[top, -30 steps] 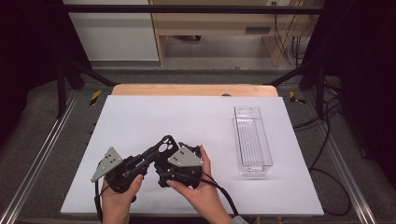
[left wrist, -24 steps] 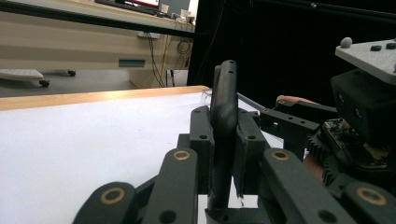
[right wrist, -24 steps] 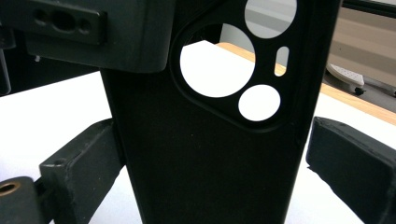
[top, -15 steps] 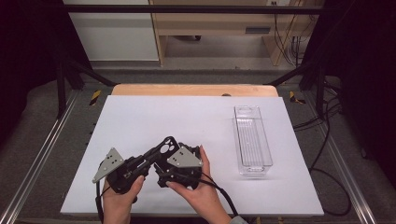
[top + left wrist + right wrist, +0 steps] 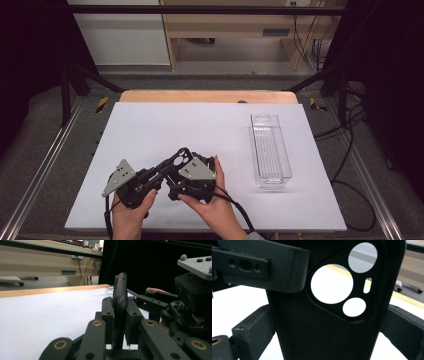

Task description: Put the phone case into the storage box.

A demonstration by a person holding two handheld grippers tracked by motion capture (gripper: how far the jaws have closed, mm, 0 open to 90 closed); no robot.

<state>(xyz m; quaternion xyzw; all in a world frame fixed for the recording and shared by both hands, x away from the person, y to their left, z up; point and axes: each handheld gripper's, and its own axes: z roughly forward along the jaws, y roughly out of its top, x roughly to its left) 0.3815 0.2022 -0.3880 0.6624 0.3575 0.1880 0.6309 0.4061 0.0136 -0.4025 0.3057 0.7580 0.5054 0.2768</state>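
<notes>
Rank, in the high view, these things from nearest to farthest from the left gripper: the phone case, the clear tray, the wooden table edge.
From the left gripper:
1. Phone case: clamped between its jaws, at the near middle.
2. Clear tray: lying off to the right on the white sheet.
3. Wooden table edge: along the far side.

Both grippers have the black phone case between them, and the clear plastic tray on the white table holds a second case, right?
Not quite: the clear plastic tray is empty, as the high view shows. The black phone case is indeed clamped by the left gripper and sits between the right gripper's jaws.
</notes>
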